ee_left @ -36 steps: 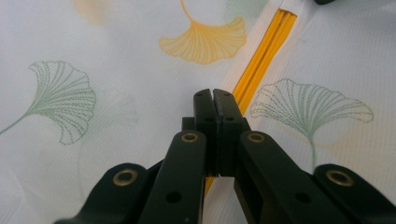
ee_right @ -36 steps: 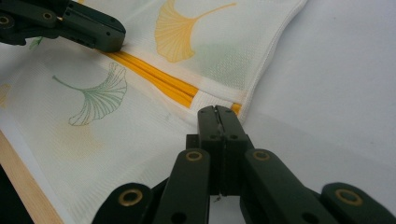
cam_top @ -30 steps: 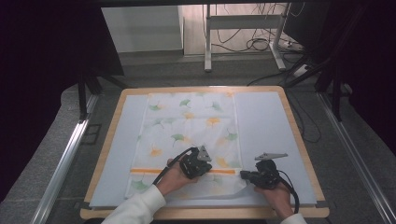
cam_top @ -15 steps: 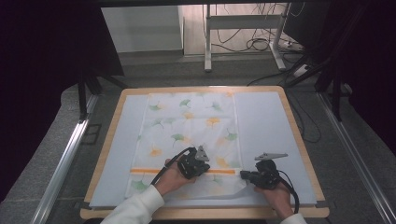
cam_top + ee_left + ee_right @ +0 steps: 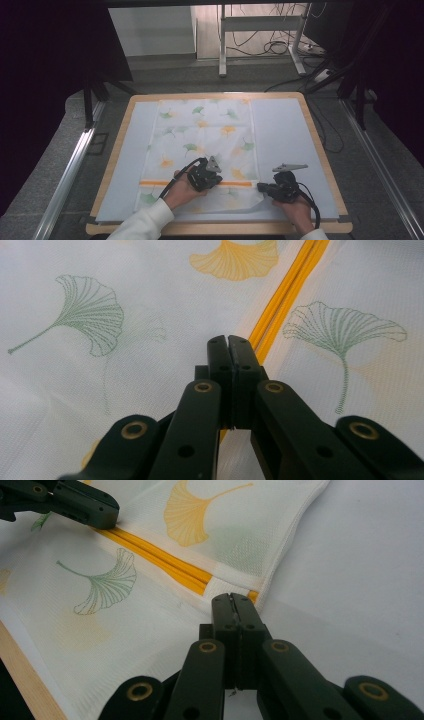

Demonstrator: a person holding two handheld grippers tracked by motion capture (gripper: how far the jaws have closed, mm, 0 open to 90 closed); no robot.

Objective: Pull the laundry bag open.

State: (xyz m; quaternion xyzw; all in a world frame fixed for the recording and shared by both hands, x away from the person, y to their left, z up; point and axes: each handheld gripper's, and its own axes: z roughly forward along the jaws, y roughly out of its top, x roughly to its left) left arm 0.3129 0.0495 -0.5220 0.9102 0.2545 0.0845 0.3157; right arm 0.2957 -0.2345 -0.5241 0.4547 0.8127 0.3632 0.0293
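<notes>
A white cloth (image 5: 200, 135) printed with green and yellow ginkgo leaves lies flat on the table, an orange stripe (image 5: 150, 183) crossing it near the front. My left gripper (image 5: 220, 181) rests on the cloth beside that stripe (image 5: 285, 300), jaws shut (image 5: 229, 340) with nothing seen between them. My right gripper (image 5: 261, 187) sits at the cloth's right hem, where the stripe (image 5: 160, 560) ends. Its jaws (image 5: 232, 599) are shut, tips at the hem; whether any fabric is pinched I cannot tell. The left gripper (image 5: 107, 512) appears farther off in the right gripper view.
The cloth lies on a pale mat (image 5: 285, 135) inside a wooden table rim (image 5: 320, 150). Bare mat lies on both sides of the cloth. Beyond the table stand a metal frame (image 5: 222, 45) and floor cables (image 5: 270, 47). Rails (image 5: 70, 170) run along the sides.
</notes>
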